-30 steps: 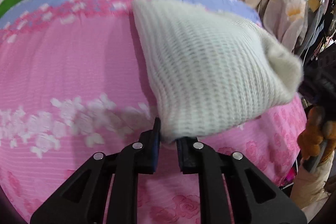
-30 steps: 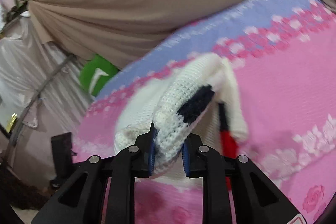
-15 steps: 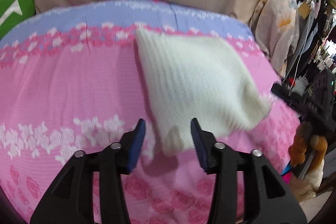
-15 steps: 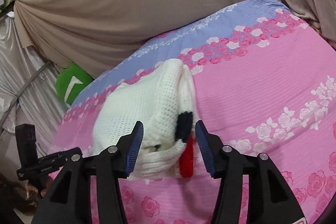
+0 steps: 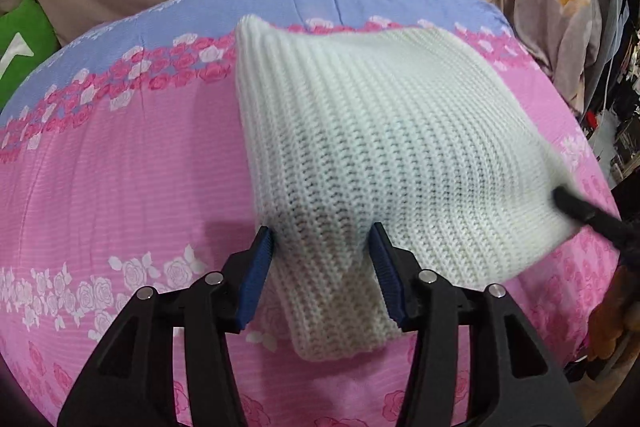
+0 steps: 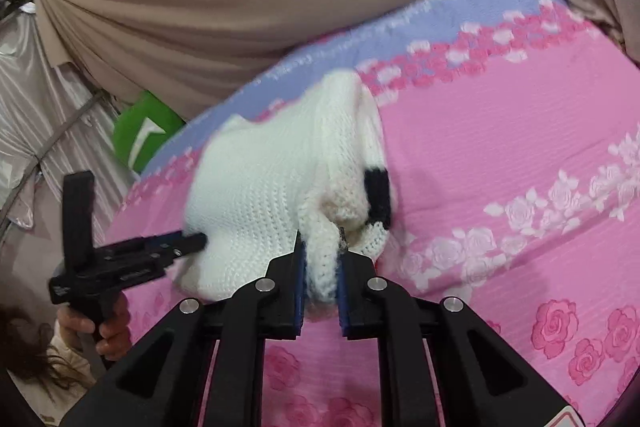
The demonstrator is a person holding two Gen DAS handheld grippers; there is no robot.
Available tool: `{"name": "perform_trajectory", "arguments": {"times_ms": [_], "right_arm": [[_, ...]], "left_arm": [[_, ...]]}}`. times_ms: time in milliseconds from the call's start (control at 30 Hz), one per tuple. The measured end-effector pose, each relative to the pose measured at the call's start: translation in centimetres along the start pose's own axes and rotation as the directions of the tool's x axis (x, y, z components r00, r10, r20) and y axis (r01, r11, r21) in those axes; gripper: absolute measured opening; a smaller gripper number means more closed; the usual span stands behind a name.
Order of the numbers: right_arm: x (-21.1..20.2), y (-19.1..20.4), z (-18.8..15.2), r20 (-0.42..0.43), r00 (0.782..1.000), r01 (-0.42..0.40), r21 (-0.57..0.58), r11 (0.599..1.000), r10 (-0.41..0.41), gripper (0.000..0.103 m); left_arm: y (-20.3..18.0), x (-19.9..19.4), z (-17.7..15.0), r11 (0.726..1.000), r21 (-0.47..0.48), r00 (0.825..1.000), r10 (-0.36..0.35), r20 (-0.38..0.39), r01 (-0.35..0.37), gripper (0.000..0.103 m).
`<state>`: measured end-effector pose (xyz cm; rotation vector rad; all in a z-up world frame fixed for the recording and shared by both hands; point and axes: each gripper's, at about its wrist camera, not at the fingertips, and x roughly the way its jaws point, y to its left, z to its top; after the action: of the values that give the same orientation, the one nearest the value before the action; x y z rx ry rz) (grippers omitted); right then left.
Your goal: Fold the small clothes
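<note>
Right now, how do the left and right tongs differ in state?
Left tongs: jaws stand wide, straddling a corner of the white knitted garment, blue pads not pressing it. Right tongs: jaws narrow and closing, pinching a bunched fold of that garment near its black patch. Shared: both are black with blue pads, over the pink floral bedspread.

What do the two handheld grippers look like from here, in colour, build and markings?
Both match. The left gripper and the right gripper have matte black angular plastic linkage arms with triangular cut-outs, round silver pivot screws and blue ribbed pads on the finger insides. A red and white sticker shows at the right gripper's lower edge. In the right wrist view the left gripper has a black handle. No cables or sleeves show.
</note>
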<state>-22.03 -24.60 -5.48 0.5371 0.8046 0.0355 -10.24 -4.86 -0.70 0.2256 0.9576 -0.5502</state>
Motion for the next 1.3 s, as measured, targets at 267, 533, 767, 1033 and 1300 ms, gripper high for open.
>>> {"name": "perform_trajectory", "arguments": {"times_ms": [267, 533, 767, 1033, 1300], "right_arm": [[-4.3, 1.8, 4.0, 0.114, 0.989, -0.093, -0.046, 0.995, 0.098, 0.035], [1.4, 3.4, 12.1, 0.097, 0.995, 0.002, -0.121, 0.993, 0.010, 0.054], [8.0, 4.6, 15.3, -0.015, 1.000, 0.017, -0.160, 0.987, -0.020, 0.017], [6.9, 4.1, 16.5, 0.062, 0.997, 0.047, -0.191, 0.980, -0.036, 0.015], [0.4, 2.0, 11.2, 0.152, 0.988, -0.020, -0.087, 0.996, 0.033, 0.031]], "left_arm": [[0.1, 0.5, -0.1, 0.999, -0.024, 1.000, 0.021, -0.020, -0.021, 0.052], [0.2, 0.7, -0.2, 0.999, -0.034, 0.999, 0.028, -0.024, -0.028, 0.054], [0.2, 0.8, -0.2, 0.999, -0.040, 0.999, 0.028, -0.021, -0.029, 0.055], [0.8, 1.1, -0.1, 0.998, -0.061, 1.000, -0.001, -0.031, -0.001, 0.059], [1.6, -1.7, 0.4, 0.996, -0.084, 0.998, -0.034, 0.050, 0.038, 0.063]]}}
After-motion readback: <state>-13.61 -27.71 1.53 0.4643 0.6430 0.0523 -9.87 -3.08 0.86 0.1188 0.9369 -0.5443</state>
